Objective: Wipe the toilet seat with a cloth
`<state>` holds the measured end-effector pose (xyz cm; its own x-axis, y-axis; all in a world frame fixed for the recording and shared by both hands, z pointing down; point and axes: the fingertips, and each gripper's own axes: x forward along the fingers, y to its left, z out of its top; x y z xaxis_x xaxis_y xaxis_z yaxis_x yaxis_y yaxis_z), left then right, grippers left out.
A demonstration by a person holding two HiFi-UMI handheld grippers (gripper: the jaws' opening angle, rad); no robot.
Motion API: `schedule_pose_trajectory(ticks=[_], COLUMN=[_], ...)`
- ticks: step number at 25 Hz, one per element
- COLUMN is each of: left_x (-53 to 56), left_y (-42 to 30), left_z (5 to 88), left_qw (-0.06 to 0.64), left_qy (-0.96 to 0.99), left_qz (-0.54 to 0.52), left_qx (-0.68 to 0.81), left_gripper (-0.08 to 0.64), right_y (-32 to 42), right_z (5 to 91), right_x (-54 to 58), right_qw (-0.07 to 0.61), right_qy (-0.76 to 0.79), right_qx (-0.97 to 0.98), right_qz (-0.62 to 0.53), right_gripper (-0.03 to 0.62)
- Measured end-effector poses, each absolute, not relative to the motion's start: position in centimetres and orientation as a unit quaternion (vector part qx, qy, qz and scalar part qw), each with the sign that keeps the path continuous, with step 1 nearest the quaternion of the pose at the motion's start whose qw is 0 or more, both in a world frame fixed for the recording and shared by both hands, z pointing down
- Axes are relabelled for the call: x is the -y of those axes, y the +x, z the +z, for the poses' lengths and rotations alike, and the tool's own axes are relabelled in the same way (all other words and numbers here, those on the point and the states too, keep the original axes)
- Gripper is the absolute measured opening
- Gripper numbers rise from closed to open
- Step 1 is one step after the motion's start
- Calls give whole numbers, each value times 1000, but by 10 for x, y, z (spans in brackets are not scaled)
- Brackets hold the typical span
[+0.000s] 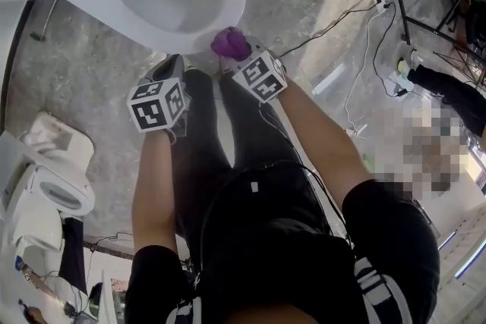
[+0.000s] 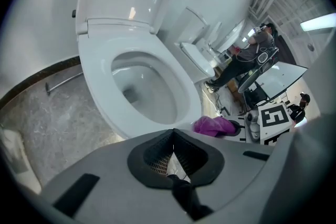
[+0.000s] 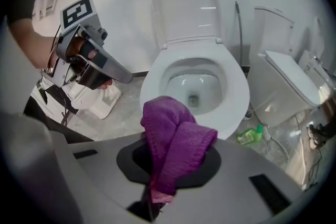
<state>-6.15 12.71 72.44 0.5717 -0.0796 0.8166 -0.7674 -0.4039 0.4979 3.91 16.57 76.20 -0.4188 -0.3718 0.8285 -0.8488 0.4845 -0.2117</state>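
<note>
Marbled floor (image 1: 76, 80) is seen below; purple cloth (image 3: 176, 139) is pinched by the right gripper (image 3: 163, 176). With the toilet seat (image 3: 236, 97) just ahead, flat contact is advised. The left gripper (image 2: 172, 157) is pressed together, empty.

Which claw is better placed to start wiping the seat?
Right. The right claw clamps the purple cloth near the toilet seat front rim; the left claw is shut and empty.

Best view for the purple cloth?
Right gripper view: the purple cloth fills the centre, bunched and pinched in the right gripper. Head view shows only a small lump; left gripper view a small side glimpse.
</note>
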Motion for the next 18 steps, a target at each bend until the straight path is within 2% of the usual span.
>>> schedule_pose_trajectory(ticks=[10, 18], left_x=[-104, -78], left_y=[-36, -17], left_z=[571, 400], left_qw=[412, 330], left_qy=[778, 813], left_qz=[280, 211], left_qx=[384, 430], left_gripper=[9, 9], right_y=[83, 102], right_z=[574, 393], right_x=[-122, -93], right_qw=[228, 173], right_qy=[516, 551], right_qx=[784, 795], right_qz=[260, 187], right_gripper=[49, 49])
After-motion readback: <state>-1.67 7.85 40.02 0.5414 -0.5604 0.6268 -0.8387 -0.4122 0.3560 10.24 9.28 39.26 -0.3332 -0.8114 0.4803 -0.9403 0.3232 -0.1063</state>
